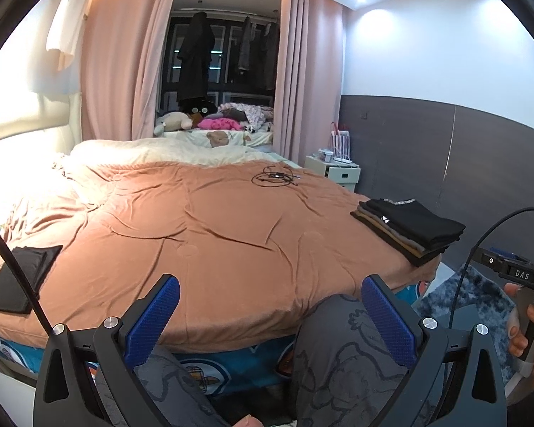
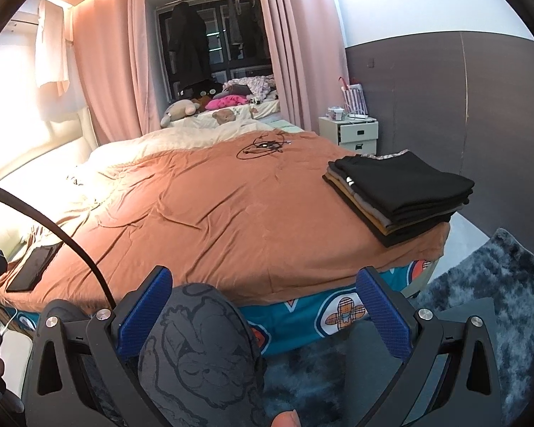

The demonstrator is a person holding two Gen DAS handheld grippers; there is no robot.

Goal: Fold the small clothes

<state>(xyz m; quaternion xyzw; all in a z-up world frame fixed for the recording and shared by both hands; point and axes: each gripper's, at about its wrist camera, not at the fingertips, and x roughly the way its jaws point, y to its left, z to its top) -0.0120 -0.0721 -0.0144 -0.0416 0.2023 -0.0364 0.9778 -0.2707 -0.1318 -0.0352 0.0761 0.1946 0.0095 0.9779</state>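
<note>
A stack of folded dark clothes lies at the right near corner of the bed; it also shows in the right wrist view. My left gripper is open and empty, held in front of the bed's near edge above the person's knees. My right gripper is open and empty, also off the near edge, with a knee in grey printed trousers between its fingers. The stack is far right of both grippers. A flat black item lies at the bed's left edge.
The bed has an orange-brown cover with a coiled black cable at the far side. A white nightstand stands by the dark wall. A grey-blue shaggy rug covers the floor at right. Soft toys and clothes lie beyond.
</note>
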